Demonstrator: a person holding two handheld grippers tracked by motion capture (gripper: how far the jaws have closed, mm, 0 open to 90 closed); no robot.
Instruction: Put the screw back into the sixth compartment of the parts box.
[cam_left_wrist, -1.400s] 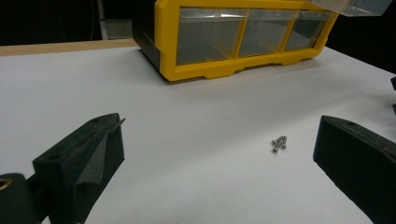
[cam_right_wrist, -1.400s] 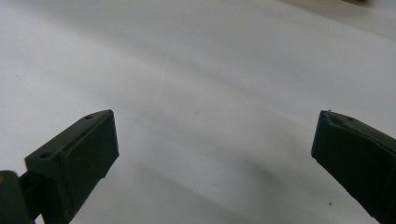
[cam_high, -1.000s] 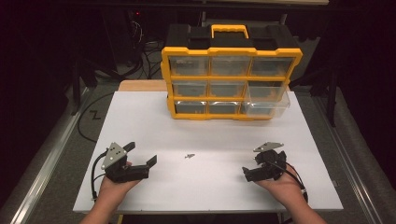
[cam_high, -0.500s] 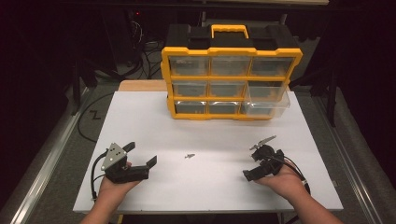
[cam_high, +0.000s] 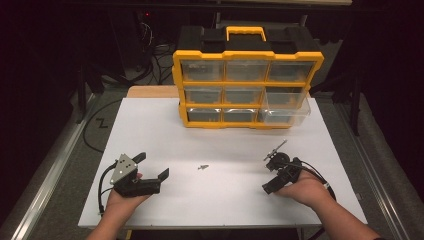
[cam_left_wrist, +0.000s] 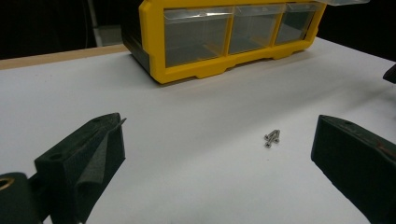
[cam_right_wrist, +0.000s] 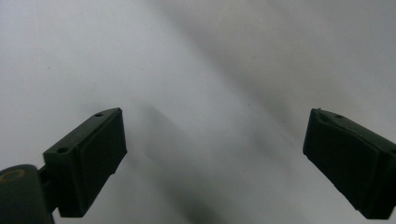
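Resting on the matte white tabletop (cam_high: 220, 200), the left black two-jaw gripper (cam_high: 150, 172) stands wide open with nothing between its blocky, felt-faced pads. A small cluster of silvery metal screws (cam_high: 202, 167) lies loose on the bare surface between the two hands, just ahead of those jaws and well apart from both tools. The right black gripper (cam_high: 272, 172) tilts down over the table; its jaws are also spread wide and empty, having just been closing a little. Behind stands a yellow-framed plastic organiser (cam_high: 247, 90) with clear rectangular drawers, one lower right drawer apparently pulled out.
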